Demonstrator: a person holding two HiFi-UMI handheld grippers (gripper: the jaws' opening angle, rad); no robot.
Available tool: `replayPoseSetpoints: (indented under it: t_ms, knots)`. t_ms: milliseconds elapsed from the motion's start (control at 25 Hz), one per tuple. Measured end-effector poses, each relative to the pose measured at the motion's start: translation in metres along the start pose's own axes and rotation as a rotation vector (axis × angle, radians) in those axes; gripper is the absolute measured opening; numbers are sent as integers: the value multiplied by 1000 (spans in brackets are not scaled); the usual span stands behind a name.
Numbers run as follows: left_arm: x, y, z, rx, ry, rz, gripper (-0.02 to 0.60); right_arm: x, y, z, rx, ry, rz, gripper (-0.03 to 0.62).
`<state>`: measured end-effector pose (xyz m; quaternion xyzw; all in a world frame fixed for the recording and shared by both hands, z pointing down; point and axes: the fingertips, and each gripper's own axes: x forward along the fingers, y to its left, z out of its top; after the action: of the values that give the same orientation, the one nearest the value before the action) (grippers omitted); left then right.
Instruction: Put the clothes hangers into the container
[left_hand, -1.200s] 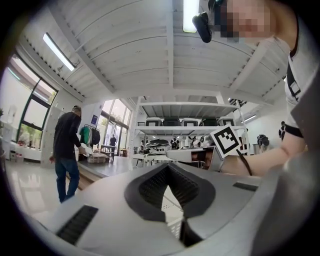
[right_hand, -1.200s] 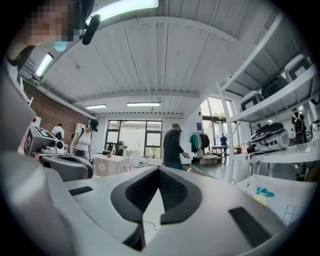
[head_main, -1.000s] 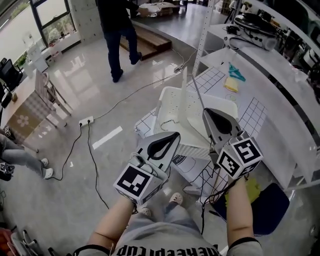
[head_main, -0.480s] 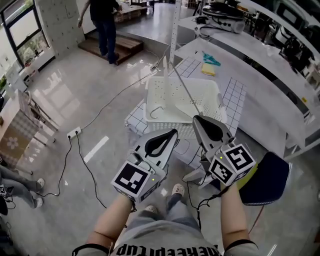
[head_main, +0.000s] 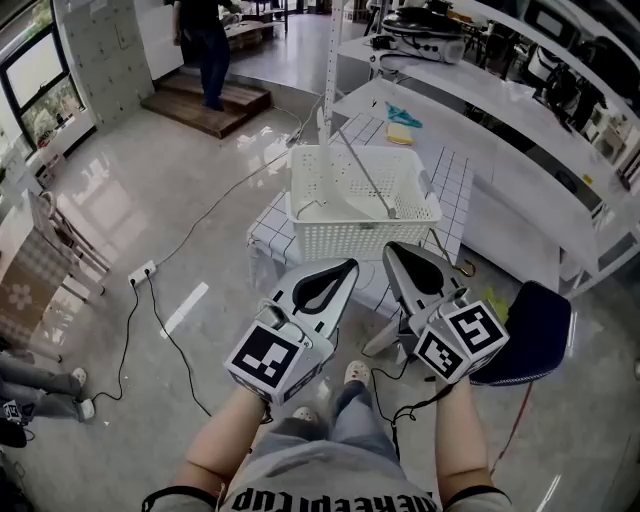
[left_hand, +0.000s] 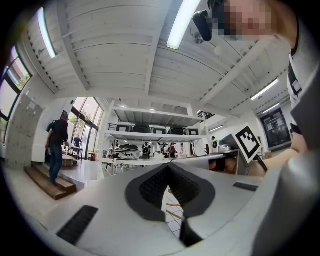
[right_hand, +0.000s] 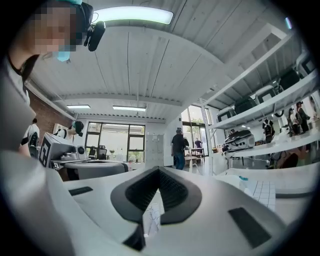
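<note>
A white perforated basket (head_main: 365, 238) stands on a low table with a gridded cloth (head_main: 452, 185), straight ahead of me. A pale clothes hanger (head_main: 368, 176) leans inside it, its hook (head_main: 303, 207) near the left wall. My left gripper (head_main: 347, 267) and right gripper (head_main: 393, 250) are held side by side just short of the basket's near wall. Both are shut with nothing between the pads. The left gripper view shows its jaws (left_hand: 169, 167) meeting at the tips, and so does the right gripper view (right_hand: 159, 170). A brown hook (head_main: 464, 268) pokes out by the table's near right corner.
A blue stool (head_main: 525, 320) sits at the right, beside a yellow-green cloth (head_main: 497, 302). White benches and shelving (head_main: 520, 150) run along the right. Cables and a power strip (head_main: 140, 272) lie on the floor at left. A person (head_main: 205, 45) stands by a wooden step (head_main: 205, 105).
I have come closer to the basket, which has swung from the upper right to straight ahead. Both grippers have travelled along with me and stay shut and empty.
</note>
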<state>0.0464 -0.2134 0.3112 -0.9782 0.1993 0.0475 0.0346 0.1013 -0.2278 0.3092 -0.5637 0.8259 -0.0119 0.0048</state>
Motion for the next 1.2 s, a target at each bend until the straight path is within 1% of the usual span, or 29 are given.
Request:
replayPoseSetpoints:
  t_ms: [240, 400, 520, 640, 720, 840, 1040, 1200]
  knots:
    - [-18, -11, 0, -3, -1, -14, 11, -19, 24, -5, 10, -6, -19, 6]
    - [-25, -16, -1, -5, -7, -13, 11, -29, 33, -7, 14, -13, -30, 6]
    - [-29, -19, 1, -5, 4, -9, 11, -34, 39, -5, 15, -19, -34, 6]
    - [-31, -24, 1, -4, 6, -12, 11, -37, 47, -5, 11, -21, -24, 6]
    - [-32, -29, 1, -19, 18, -11, 11, -39, 51, -6, 8, -18, -12, 6]
    - [-32, -34, 4, -2, -6, -2, 11, -44, 55, -7, 12, -22, -3, 6]
    - [-36, -52, 8, 3, -8, 2, 11, -62, 62, -3, 16, -27, 0, 6]
    - [-42, -73, 10, -26, 4, 4, 11, -82, 68, -2, 18, -22, 1, 6]
